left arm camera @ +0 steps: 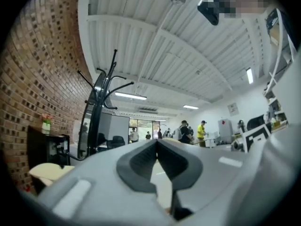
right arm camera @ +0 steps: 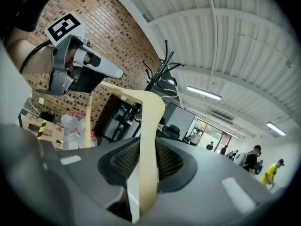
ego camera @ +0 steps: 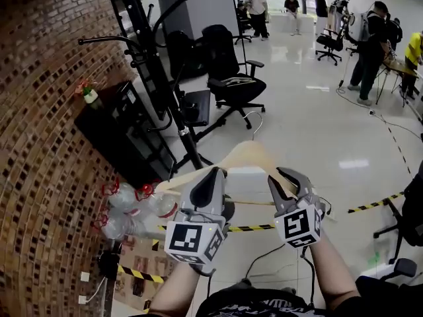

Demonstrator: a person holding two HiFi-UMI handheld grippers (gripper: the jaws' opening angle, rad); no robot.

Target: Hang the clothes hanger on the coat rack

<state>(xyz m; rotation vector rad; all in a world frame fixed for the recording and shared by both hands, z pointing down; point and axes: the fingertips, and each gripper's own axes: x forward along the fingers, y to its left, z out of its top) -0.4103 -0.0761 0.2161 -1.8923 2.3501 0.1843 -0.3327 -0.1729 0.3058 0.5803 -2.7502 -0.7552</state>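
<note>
Though vague overhead, hanger [right arm camera: 148, 121] tight in right gripper [right arm camera: 146, 142]; left gripper [left arm camera: 156, 144] tips together.

Both grippers are out in front of the person with a wooden hanger [ego camera: 246, 152] spanning them. The left gripper [ego camera: 213, 174] pinches one arm of it and the right gripper [ego camera: 285, 179] pinches the other, with the hook poking up between them. A black coat rack [ego camera: 149, 65] stands beyond and left of the left gripper, by the brick wall [ego camera: 39, 144]. There's a black office chair [ego camera: 231, 78] straight ahead of both.
</note>
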